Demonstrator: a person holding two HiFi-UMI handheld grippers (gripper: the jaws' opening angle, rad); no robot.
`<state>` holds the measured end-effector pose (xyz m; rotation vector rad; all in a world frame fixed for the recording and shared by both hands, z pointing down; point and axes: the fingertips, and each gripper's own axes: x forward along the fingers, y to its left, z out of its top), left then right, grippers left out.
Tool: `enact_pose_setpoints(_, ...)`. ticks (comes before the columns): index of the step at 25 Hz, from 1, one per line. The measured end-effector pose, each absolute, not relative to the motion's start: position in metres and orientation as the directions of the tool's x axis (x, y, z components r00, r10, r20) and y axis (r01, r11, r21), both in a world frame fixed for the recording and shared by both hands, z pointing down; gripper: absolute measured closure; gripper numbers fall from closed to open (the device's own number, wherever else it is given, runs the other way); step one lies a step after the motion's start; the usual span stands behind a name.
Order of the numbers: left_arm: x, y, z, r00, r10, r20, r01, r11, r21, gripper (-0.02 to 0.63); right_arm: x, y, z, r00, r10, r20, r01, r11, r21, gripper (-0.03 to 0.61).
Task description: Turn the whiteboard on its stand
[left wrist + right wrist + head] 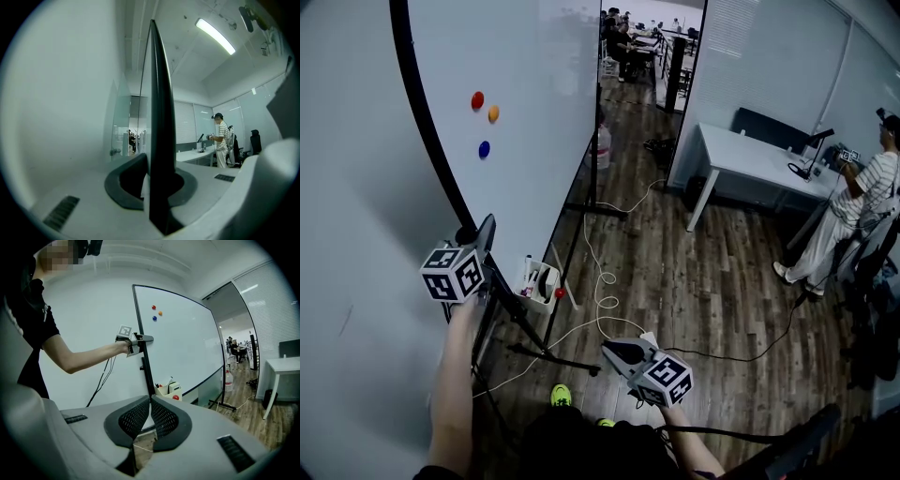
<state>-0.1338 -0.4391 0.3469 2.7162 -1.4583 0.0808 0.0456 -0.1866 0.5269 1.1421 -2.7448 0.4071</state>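
Observation:
The whiteboard [506, 84] stands tall on its stand, its black frame edge [431, 141] running down toward me. My left gripper [484, 228] is shut on that edge at mid-height; in the left gripper view the black edge [158, 117] rises between the two pads [129, 180]. In the right gripper view the whiteboard [187, 343] shows its white face, with the left gripper [140, 339] clamped on its near edge. My right gripper [609, 350] hangs low to the right of the stand, shut and empty, its jaws [150, 401] touching.
Red [477, 99], orange [493, 113] and blue [484, 148] magnets stick to the board. A marker tray [536, 281] hangs low, above the stand's feet [553, 356]. A white cable [600, 281] trails over the wood floor. A desk [759, 159] and a person [853, 206] are at right.

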Motion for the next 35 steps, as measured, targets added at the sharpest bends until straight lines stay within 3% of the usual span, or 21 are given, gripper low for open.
enact_pose_setpoints(10, -0.134, -0.435, 0.341, 0.527, -0.848, 0.056, -0.85, -0.528, 0.006, 0.565, 0.038, -0.189, 0.523, -0.741, -0.631, 0.23, -0.671, 0.714, -0.2, 0.557)
enact_pose_setpoints(23, -0.134, -0.422, 0.343, 0.499, -0.866, -0.042, -0.851, -0.48, -0.213, 0.523, 0.027, -0.2, 0.533, -0.76, -0.602, 0.246, -0.648, 0.731, -0.213, 0.557)
enact_pose_setpoints(25, -0.137, -0.42, 0.348, 0.501, -0.864, -0.052, -0.846, -0.477, -0.236, 0.453, 0.024, -0.201, 0.534, -0.764, -0.597, 0.245, -0.643, 0.735, -0.215, 0.557)
enact_pose_setpoints(27, -0.141, -0.415, 0.357, 0.528, -0.849, -0.041, -0.833, -0.507, -0.22, 0.326, 0.022, -0.2, 0.533, -0.767, -0.594, 0.243, -0.64, 0.738, -0.213, 0.557)
enact_pose_setpoints(30, -0.147, -0.406, 0.379, 0.565, -0.825, -0.014, -0.813, -0.553, -0.18, 0.27, 0.022, -0.201, 0.538, -0.767, -0.59, 0.251, -0.639, 0.739, -0.213, 0.557)
enact_pose_setpoints(33, -0.151, -0.404, 0.392, 0.556, -0.831, 0.012, -0.816, -0.549, -0.179, 0.272, 0.021, -0.202, 0.539, -0.769, -0.586, 0.255, -0.636, 0.741, -0.215, 0.557)
enact_pose_setpoints(34, -0.15, -0.403, 0.393, 0.558, -0.83, 0.015, -0.813, -0.551, -0.189, 0.323, 0.02, -0.203, 0.539, -0.769, -0.586, 0.255, -0.636, 0.742, -0.213, 0.557)
enact_pose_setpoints(35, -0.148, -0.401, 0.392, 0.562, -0.827, 0.018, -0.806, -0.553, -0.212, 0.424, 0.02, -0.203, 0.54, -0.769, -0.586, 0.256, -0.636, 0.742, -0.212, 0.557)
